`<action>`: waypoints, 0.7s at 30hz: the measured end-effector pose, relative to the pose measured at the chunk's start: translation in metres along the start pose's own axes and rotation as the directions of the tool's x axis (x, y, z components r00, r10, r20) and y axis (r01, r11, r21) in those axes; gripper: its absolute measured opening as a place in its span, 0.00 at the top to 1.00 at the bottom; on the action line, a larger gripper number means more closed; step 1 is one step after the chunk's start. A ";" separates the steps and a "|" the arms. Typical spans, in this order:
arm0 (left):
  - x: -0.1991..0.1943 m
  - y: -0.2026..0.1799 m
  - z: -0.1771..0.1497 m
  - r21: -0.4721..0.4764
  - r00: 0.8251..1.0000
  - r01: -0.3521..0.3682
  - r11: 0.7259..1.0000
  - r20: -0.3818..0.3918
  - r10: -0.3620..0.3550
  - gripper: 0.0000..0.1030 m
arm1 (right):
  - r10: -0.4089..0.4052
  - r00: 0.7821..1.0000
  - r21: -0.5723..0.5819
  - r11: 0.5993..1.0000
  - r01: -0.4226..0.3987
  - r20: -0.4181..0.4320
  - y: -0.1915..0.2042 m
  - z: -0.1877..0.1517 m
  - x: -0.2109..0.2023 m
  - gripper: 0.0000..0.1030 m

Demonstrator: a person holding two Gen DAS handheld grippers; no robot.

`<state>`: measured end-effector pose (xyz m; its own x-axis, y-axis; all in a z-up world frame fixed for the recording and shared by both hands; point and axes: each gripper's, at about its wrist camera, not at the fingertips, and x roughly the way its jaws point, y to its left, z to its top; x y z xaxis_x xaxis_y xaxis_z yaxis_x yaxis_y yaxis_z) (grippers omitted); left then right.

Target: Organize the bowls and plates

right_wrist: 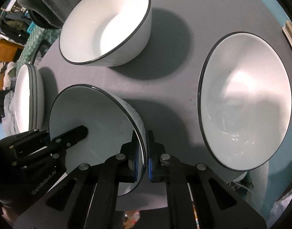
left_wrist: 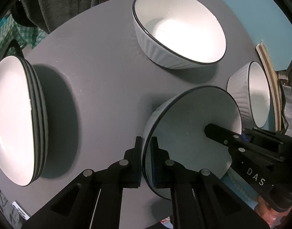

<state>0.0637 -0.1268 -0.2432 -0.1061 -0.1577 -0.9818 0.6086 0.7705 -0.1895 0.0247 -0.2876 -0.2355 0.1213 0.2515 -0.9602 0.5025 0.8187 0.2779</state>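
the plates (left_wrist: 14,114) already sit in one stack at the left edge of the round grey table (left_wrist: 100,80), so that part looks done, while the three white bowls are still apart. the near bowl (left_wrist: 191,133) stands at the table's front edge, with the left gripper (left_wrist: 146,152) and right gripper (right_wrist: 144,152) each clamped on opposite sides of its rim. the far bowl (left_wrist: 180,32) and right-hand bowl (right_wrist: 245,103) stand loose, so nesting the bowls seems to be what is left.
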 end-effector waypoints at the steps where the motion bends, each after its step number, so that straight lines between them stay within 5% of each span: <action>1: -0.002 0.000 -0.001 -0.003 1.000 0.001 1.000 0.002 -0.001 0.93 | 0.002 1.000 0.001 1.000 -0.002 -0.001 0.000 -0.001 0.000 0.93; 12: -0.045 -0.013 -0.004 0.003 0.998 0.017 1.000 0.054 -0.017 0.93 | 0.001 1.000 -0.041 0.999 0.000 0.016 0.011 0.003 -0.039 0.93; 21: -0.071 -0.010 0.030 0.011 0.992 0.019 1.000 0.122 -0.020 0.93 | -0.009 0.999 -0.070 0.997 0.012 0.046 0.018 0.021 -0.061 0.93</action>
<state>0.0885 -0.1422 -0.1707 -0.0217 -0.2472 -0.9687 0.6149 0.7607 -0.2079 0.0441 -0.2992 -0.1729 0.1560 0.2204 -0.9629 0.4426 0.8558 0.2676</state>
